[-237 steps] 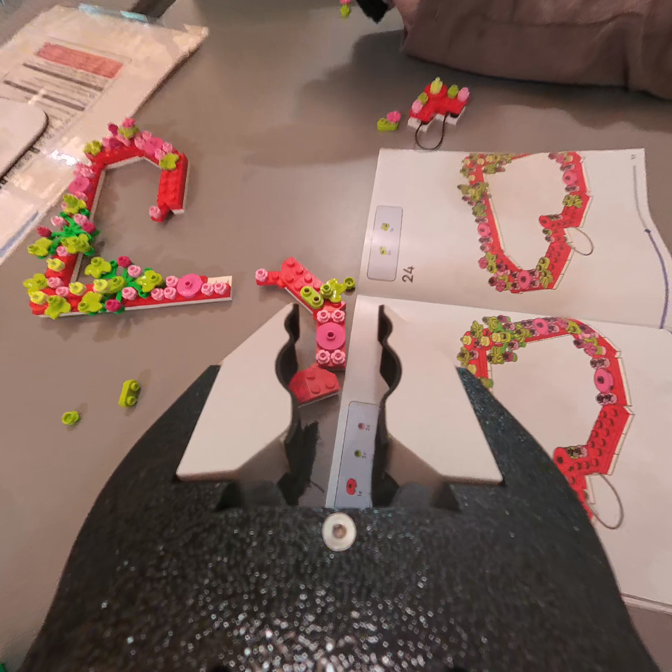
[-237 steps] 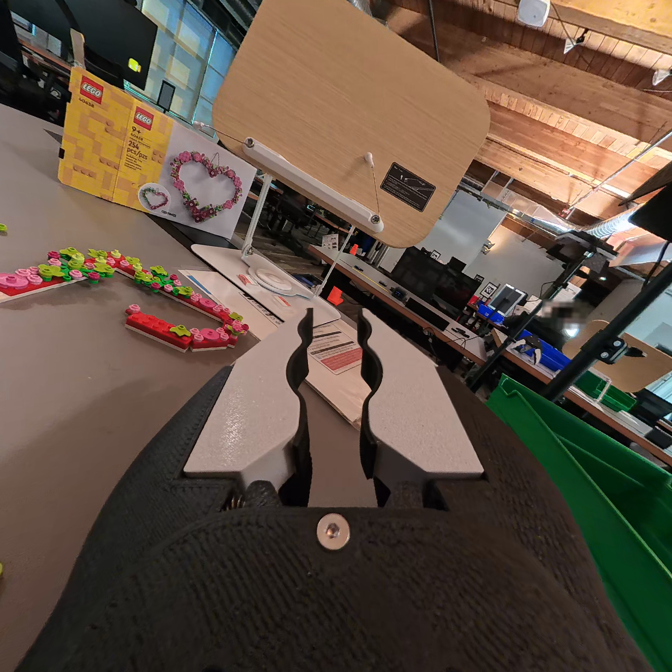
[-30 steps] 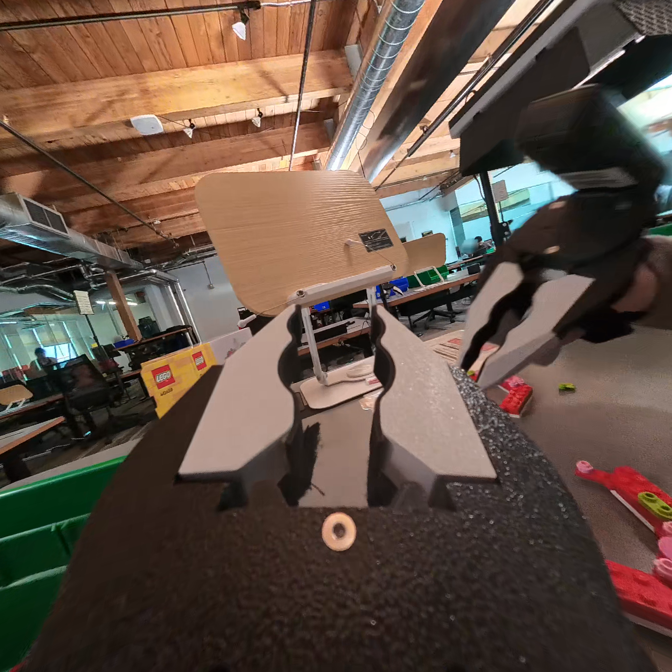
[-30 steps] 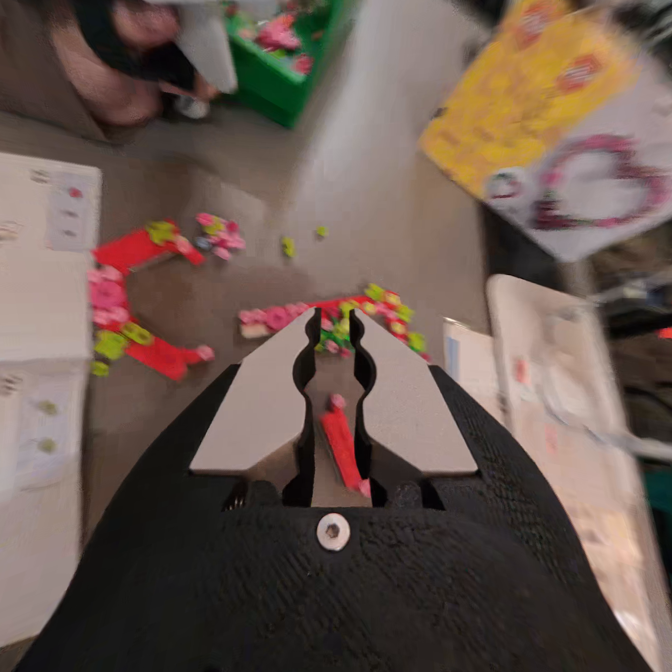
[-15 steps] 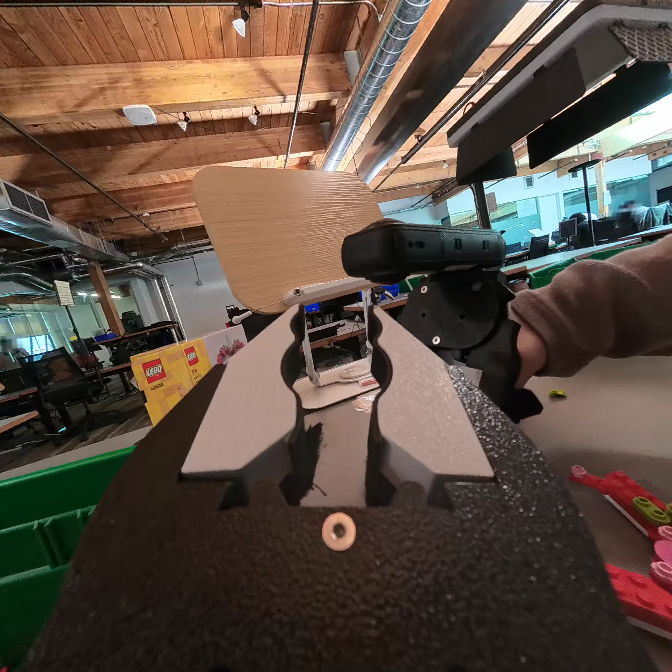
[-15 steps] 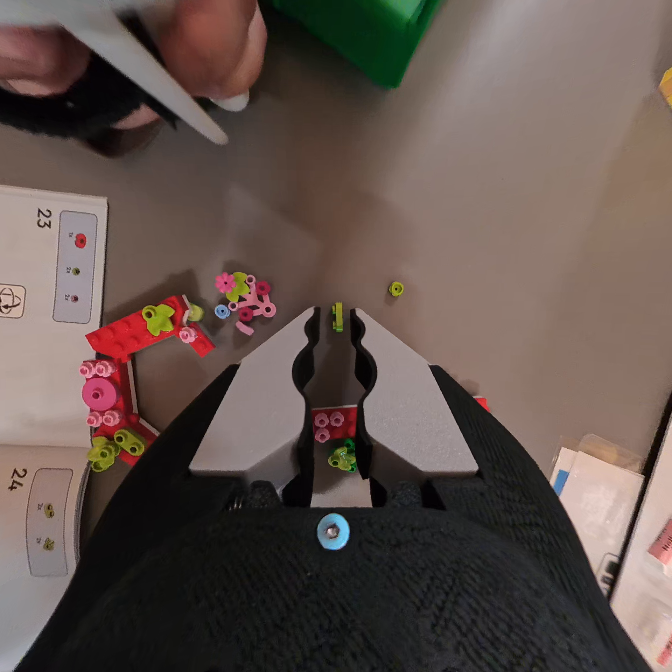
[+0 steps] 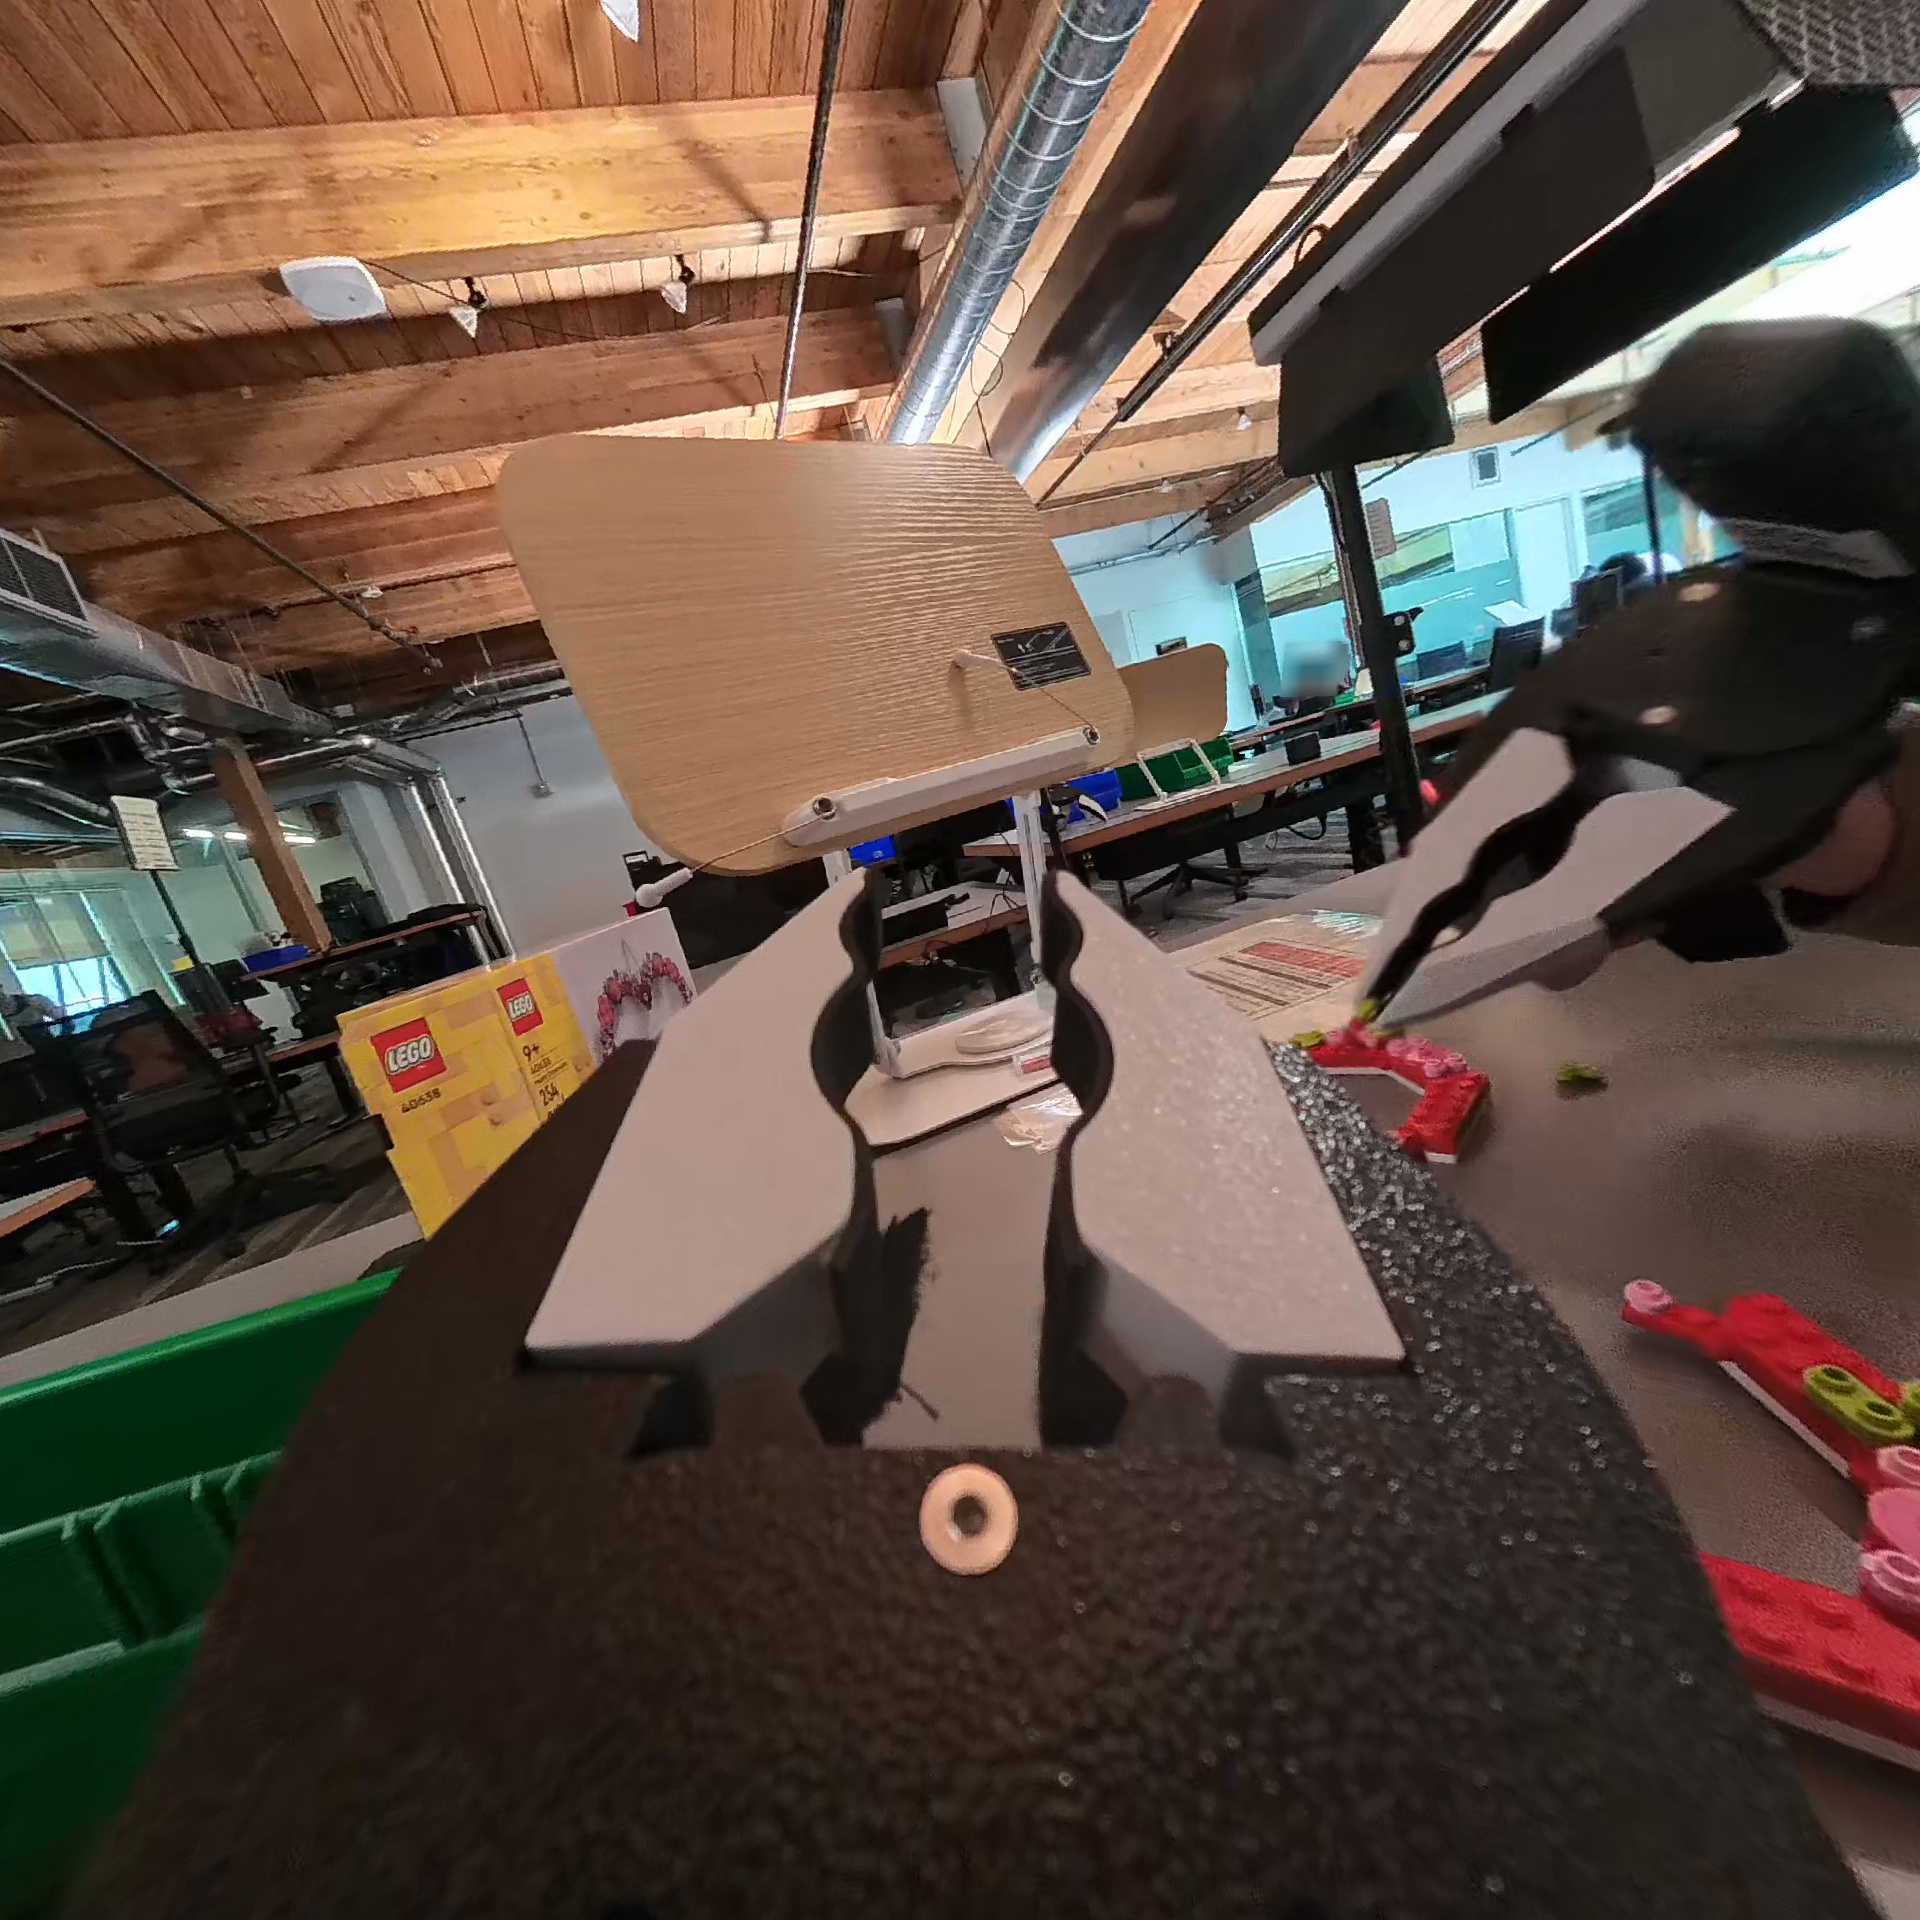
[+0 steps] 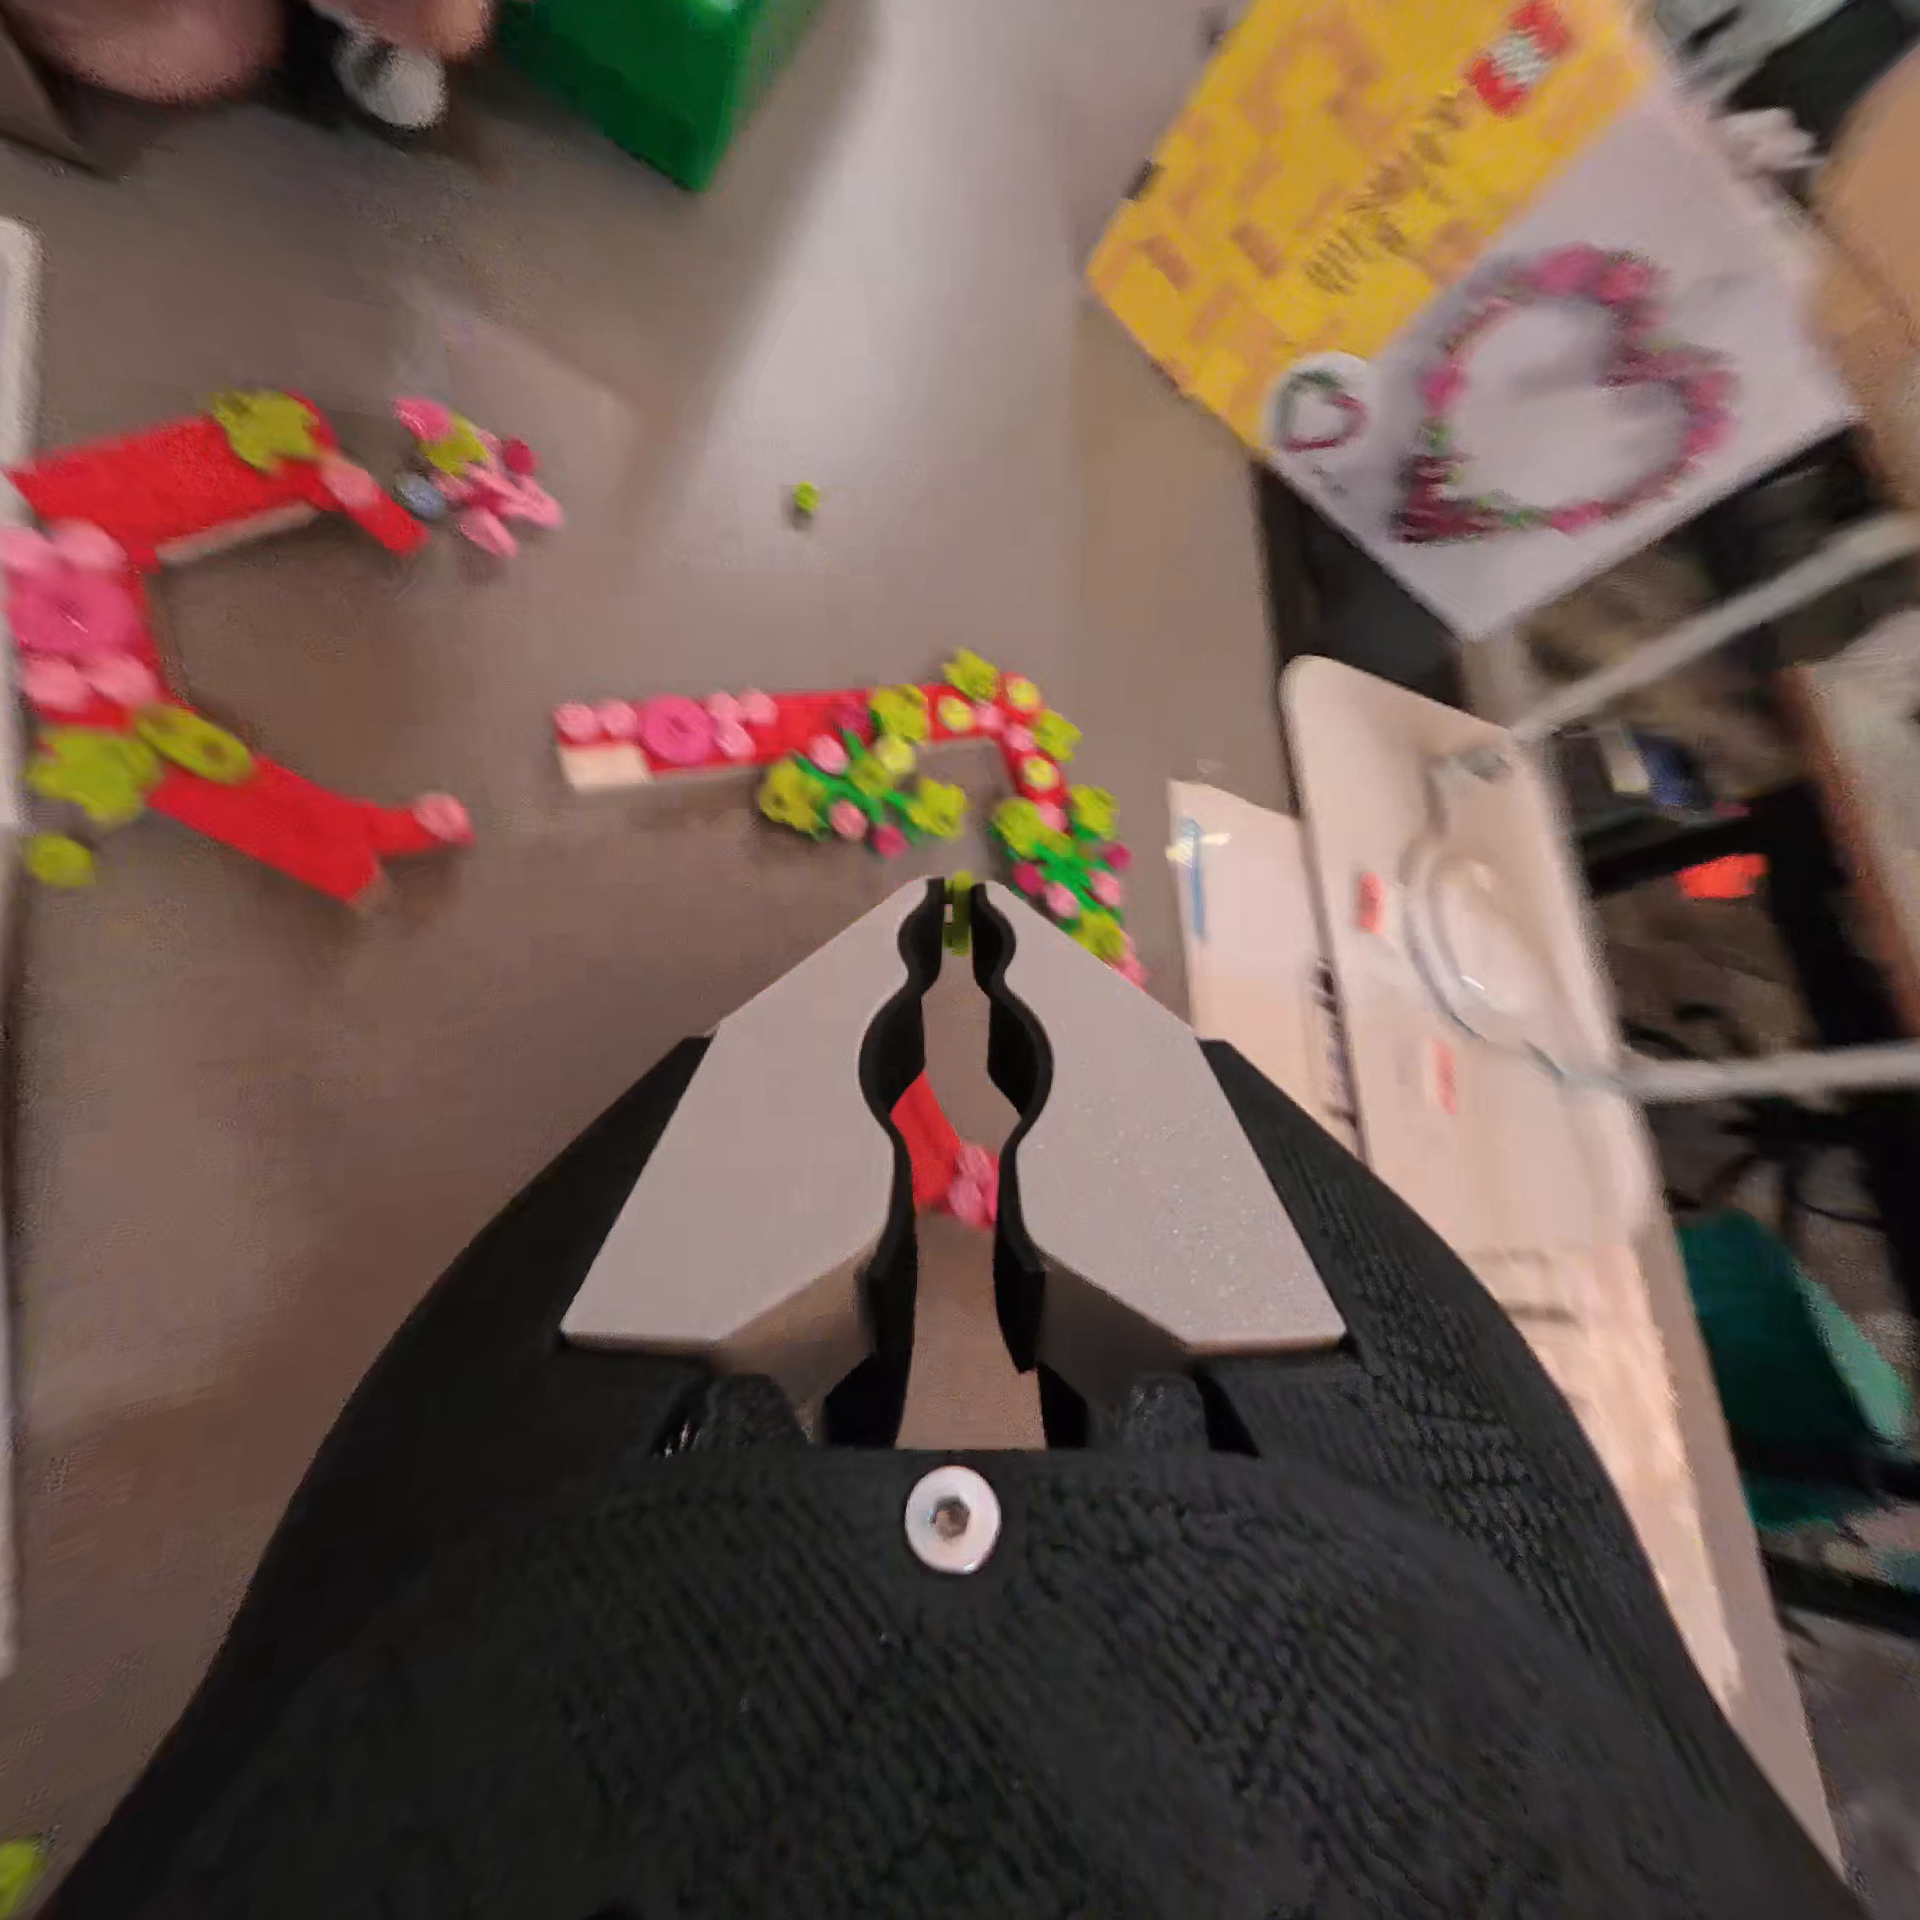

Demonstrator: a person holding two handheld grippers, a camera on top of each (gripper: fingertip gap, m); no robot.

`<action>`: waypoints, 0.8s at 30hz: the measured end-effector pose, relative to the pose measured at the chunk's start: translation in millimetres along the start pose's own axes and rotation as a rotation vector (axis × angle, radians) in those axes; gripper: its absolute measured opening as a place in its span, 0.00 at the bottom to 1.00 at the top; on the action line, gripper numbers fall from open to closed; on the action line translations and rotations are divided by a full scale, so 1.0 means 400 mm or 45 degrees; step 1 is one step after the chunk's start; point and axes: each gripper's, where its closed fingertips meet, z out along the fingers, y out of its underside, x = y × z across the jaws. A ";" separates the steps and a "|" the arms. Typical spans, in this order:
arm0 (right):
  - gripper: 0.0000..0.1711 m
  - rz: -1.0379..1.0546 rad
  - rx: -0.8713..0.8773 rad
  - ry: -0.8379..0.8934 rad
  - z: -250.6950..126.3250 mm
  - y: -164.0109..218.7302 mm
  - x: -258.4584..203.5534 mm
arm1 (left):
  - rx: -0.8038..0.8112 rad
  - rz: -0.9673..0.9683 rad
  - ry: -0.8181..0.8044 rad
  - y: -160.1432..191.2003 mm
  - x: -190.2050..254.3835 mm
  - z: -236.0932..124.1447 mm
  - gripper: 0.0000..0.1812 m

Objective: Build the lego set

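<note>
my right gripper (image 8: pixel 958 902) pinches a small lime piece (image 8: pixel 959 923) in its jaws above the bench (image 8: pixel 312 1039), while my left gripper (image 7: pixel 956 914) points away, jaws spread and empty.

The right hand-held gripper (image 8: pixel 958 906) has closed on the small lime piece (image 8: pixel 957 920) and lifted it.

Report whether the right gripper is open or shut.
Shut: the right gripper pinches a small lime piece at its fingertips.
</note>
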 end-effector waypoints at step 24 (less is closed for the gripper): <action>0.01 -0.115 0.490 0.127 -0.092 0.046 0.030 | -0.068 0.411 0.088 0.022 0.108 0.036 0.07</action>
